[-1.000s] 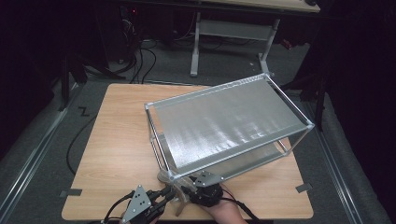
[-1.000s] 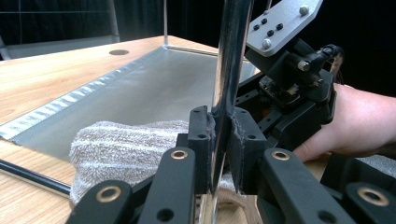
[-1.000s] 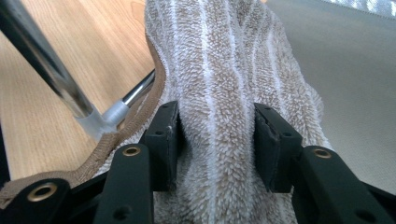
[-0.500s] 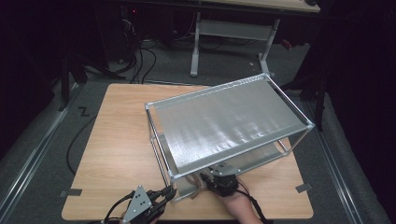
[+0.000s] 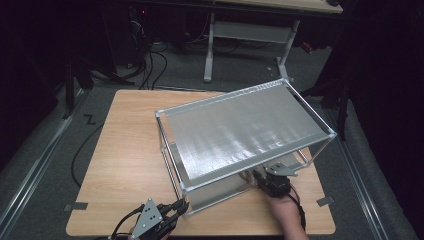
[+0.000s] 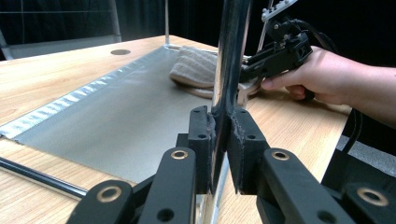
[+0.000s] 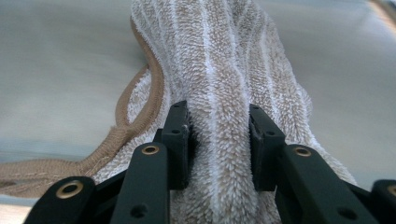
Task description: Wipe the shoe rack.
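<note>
Risk: right hand-held gripper (image 7: 218, 144) pinching beige striped terry towel (image 7: 224, 70) loosely, could slip; left hand-held gripper (image 6: 220, 140) clamps chrome rack post (image 6: 229, 60).

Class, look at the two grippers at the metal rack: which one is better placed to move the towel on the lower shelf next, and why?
The right gripper: its jaws are closed on the striped towel. The left gripper is clamped on the rack's corner post, steadying the frame.

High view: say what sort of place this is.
Probably a lab or recording workshop, not a home: a bare wooden table on grey floor, cables trailing behind, a desk frame beyond, and a metal shelf rack being handled.
</note>
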`<state>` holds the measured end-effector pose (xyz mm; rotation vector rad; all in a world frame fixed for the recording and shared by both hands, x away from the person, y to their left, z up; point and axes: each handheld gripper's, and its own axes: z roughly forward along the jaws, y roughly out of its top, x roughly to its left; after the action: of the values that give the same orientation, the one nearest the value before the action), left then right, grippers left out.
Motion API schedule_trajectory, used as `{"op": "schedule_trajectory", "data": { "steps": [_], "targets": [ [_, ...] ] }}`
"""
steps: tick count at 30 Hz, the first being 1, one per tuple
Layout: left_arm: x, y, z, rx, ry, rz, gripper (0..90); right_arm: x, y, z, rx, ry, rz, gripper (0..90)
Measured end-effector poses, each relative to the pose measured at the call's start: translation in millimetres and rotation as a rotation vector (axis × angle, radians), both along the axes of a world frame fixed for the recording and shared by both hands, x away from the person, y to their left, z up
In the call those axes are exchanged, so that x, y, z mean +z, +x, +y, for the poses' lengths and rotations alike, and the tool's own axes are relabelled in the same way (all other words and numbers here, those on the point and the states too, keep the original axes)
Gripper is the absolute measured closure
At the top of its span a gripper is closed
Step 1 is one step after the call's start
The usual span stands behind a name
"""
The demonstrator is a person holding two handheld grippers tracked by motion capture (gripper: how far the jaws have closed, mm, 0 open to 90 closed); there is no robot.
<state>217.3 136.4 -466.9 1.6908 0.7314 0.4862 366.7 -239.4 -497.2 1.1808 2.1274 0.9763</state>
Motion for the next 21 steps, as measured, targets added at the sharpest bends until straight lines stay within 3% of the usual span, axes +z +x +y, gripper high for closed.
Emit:
{"op": "schedule_trajectory", "data": {
  "steps": [5,10,19,21],
  "targets": [
    [0.1,-0.7,0.5,0.003,0.004,-0.003,80.1,0.9,4.6,-19.5,-0.068,-0.011,-0.007,64.0],
    [0.4,-1.7,2.3,0.004,0.005,-0.003,80.1,1.3,12.8,-52.2,-0.163,-0.009,-0.020,63.1],
    [0.8,-2.4,3.4,0.009,0.004,-0.004,80.2,2.6,10.9,-92.7,-0.312,-0.004,-0.034,59.3],
    [0.8,-2.4,3.3,0.008,0.004,-0.004,80.2,2.3,11.2,-97.1,-0.320,0.000,-0.034,58.0]
  ]
}}
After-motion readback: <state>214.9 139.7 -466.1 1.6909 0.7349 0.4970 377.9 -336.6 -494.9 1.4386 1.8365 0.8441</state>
